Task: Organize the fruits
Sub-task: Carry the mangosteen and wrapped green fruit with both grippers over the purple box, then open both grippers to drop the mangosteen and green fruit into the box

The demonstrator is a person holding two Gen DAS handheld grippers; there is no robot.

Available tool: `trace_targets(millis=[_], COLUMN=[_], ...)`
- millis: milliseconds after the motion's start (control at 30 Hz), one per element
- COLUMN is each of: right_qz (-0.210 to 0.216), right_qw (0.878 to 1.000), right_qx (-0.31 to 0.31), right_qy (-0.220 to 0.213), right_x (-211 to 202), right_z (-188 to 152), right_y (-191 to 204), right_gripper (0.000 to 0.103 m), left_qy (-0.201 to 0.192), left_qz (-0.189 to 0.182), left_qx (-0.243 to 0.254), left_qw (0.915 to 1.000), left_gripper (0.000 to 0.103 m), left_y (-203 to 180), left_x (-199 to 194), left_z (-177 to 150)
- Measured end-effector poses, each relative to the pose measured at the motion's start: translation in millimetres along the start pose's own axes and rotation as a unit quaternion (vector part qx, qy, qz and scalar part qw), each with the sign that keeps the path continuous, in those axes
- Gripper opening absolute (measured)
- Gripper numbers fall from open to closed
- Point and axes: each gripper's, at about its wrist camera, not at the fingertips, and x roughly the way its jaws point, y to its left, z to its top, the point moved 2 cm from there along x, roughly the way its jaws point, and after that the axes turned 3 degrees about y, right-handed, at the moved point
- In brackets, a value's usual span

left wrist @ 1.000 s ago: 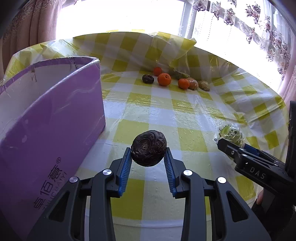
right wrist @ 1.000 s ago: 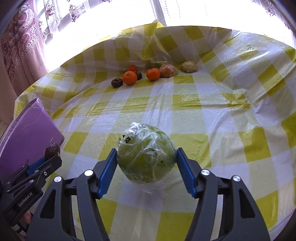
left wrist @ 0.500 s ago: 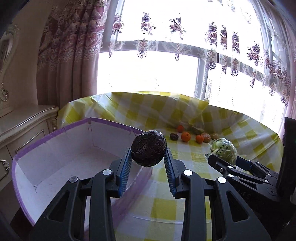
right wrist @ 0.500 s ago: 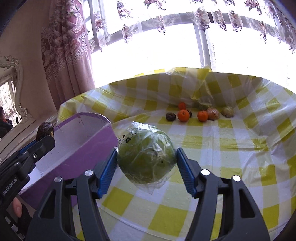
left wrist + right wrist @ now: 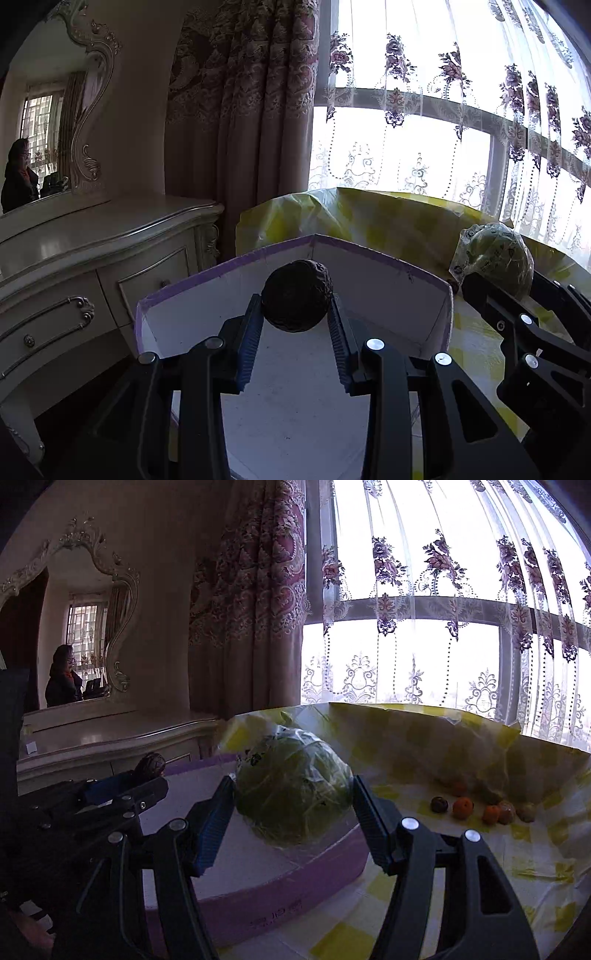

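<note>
My left gripper is shut on a dark wrinkled round fruit and holds it above the white inside of the purple box. My right gripper is shut on a green plastic-wrapped fruit, held over the right side of the same purple box. The wrapped fruit also shows in the left wrist view, and the left gripper with its dark fruit shows at the left of the right wrist view.
Several small fruits, oranges and a dark one, lie on the yellow checked tablecloth at the far right. A cream dresser with a mirror stands left of the table. Curtains and a bright window are behind.
Both grippers have swung left and tilted up with their fruits. They now hang over the purple box, which has come under them; the table and far fruits slid right.
</note>
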Motion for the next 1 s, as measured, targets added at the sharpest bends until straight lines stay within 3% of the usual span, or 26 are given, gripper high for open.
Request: trace_targets(millis=[133, 267, 400, 567, 733, 900, 1000], right_qz=[0.019, 0.025, 0.019, 0.032, 0.027, 0.025, 0.02], right_qw=[0.996, 0.984, 0.964, 0.929, 0.913, 0.914, 0.915], right_qx=[-0.021, -0.022, -0.077, -0.122, -0.132, -0.13, -0.13], right_qy=[0.087, 0.176, 0.256, 0.348, 0.386, 0.383, 0.381], right_x=[44.8, 87.7, 118.5, 148.4, 159.8, 158.3, 159.0], right_z=[6.8, 1.6, -10.1, -33.1, -55.9, -59.1, -57.7], right_y=[19.6, 28.3, 51.1, 75.7, 80.0, 79.1, 77.5], right_gripper=[0.065, 0.065, 0.065, 0.065, 0.065, 0.065, 0.067], left_qy=[0.055, 0.129, 0.181, 0.25, 0.275, 0.279, 0.282], left_qz=[0.026, 0.035, 0.055, 0.066, 0.064, 0.061, 0.056], left_qx=[-0.002, 0.014, 0.066, 0.123, 0.16, 0.165, 0.166], left_qw=[0.9981, 0.9909, 0.9797, 0.958, 0.9458, 0.9441, 0.9433], left_gripper=[0.034, 0.034, 0.034, 0.039, 0.044, 0.049, 0.06], left_y=[23.3, 35.3, 31.1, 28.2, 24.3, 22.3, 21.2], left_x=[26.7, 54.9, 68.9, 76.0, 75.7, 72.7, 73.2], left_z=[-4.5, -15.1, -25.5, -31.0, -36.4, -39.1, -39.6])
